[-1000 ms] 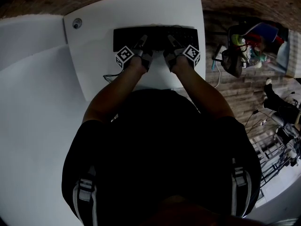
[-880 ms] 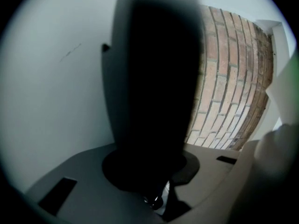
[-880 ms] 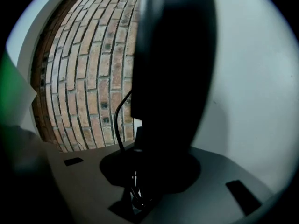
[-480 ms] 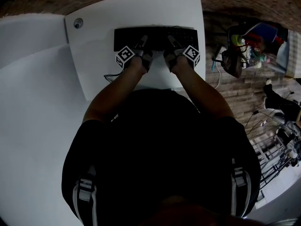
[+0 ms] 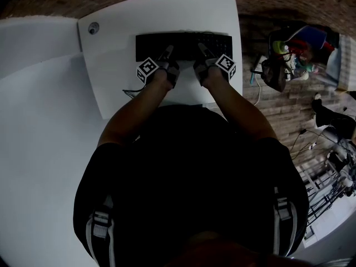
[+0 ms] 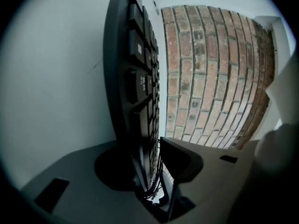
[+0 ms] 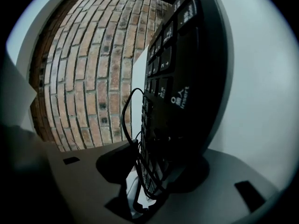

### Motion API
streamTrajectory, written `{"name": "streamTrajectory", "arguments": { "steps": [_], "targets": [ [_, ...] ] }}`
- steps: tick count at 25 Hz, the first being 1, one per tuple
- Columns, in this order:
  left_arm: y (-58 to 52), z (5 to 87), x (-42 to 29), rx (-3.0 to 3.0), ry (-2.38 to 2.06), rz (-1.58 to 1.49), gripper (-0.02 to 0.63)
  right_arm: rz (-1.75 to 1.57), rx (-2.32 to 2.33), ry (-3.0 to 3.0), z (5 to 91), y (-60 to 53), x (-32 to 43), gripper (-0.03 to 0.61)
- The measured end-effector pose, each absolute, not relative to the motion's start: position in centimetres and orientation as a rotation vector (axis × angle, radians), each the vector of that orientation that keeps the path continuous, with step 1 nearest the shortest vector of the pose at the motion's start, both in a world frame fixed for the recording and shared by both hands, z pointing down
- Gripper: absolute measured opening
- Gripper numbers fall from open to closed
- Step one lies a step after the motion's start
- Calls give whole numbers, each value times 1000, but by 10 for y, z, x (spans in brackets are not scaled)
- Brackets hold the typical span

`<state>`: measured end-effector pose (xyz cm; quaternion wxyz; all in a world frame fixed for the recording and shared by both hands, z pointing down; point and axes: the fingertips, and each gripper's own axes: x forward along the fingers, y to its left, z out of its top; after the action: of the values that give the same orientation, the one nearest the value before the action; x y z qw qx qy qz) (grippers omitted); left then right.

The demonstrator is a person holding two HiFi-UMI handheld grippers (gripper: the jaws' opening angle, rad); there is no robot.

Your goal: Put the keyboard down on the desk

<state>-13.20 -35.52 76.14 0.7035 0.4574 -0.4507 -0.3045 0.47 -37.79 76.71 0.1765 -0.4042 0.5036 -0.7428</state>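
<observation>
Keyboard (image 5: pixel 183 39) lay flat on the white desk (image 5: pixel 167 7), upper centre of the head view, so the desk carried its weight. My left gripper (image 5: pixel 166 53) and right gripper (image 5: pixel 202 51) straddled its near edge. Both sets of jaws were opening, pads clear of the keys. Thin cable (image 7: pixel 125 107) crossed the right gap, which I judged a snag risk.

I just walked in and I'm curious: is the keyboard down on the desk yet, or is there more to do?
Nearly finished. The black keyboard already lies on the white desk. Right now the left gripper and right gripper are opening their jaws, with its near edge between them. What is left: pulling both grippers clear.
</observation>
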Motion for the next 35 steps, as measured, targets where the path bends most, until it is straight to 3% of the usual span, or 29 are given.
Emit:
{"name": "streamTrajectory", "arguments": {
  "steps": [7,17,35],
  "targets": [
    [-358,764,-128,1023,-992,-663,209,-2144,-1170,1419,776,-375,8,219],
    [-363,773,-130,1003,-978,-674,246,-2160,-1224,1454,785,-376,15,256],
    [-372,796,-127,1018,-987,-576,273,-2153,-1293,1419,800,-375,36,258]
  ]
}}
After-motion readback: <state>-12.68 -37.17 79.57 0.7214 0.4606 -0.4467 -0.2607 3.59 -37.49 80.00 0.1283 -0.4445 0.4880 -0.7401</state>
